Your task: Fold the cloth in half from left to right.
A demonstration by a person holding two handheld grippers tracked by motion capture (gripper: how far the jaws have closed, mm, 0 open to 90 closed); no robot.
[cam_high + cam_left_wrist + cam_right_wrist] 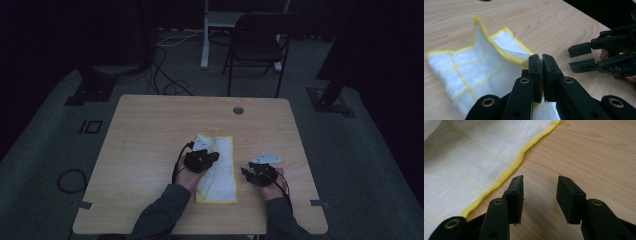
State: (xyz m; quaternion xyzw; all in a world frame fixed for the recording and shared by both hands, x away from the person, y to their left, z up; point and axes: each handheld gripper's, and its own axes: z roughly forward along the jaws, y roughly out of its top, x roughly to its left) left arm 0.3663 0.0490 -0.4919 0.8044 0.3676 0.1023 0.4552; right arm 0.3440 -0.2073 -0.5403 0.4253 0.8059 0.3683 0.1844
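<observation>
Left gripper (541, 58) fingers pinching cloth (474, 65) edge, right gripper (540, 186) fingers apart, empty, beside it

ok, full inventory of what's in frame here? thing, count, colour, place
cloth: 1, white with yellow hem and yellow grid lines, centre-near part of the table, one edge lifted and folding over
table: 1, light wood, middle of the high view
cable port: 1, grey, round, far edge of the table
folding chair: 1, black, on the floor beyond the table
cables: several, black and white, on the floor beyond the table; one black coil left of it
left hand-held gripper: 1, black, jaws shut on the cloth's edge
right hand-held gripper: 1, black, jaws apart with nothing between them, over bare table right of the cloth
sleeves: 2, dark grey, near edge
</observation>
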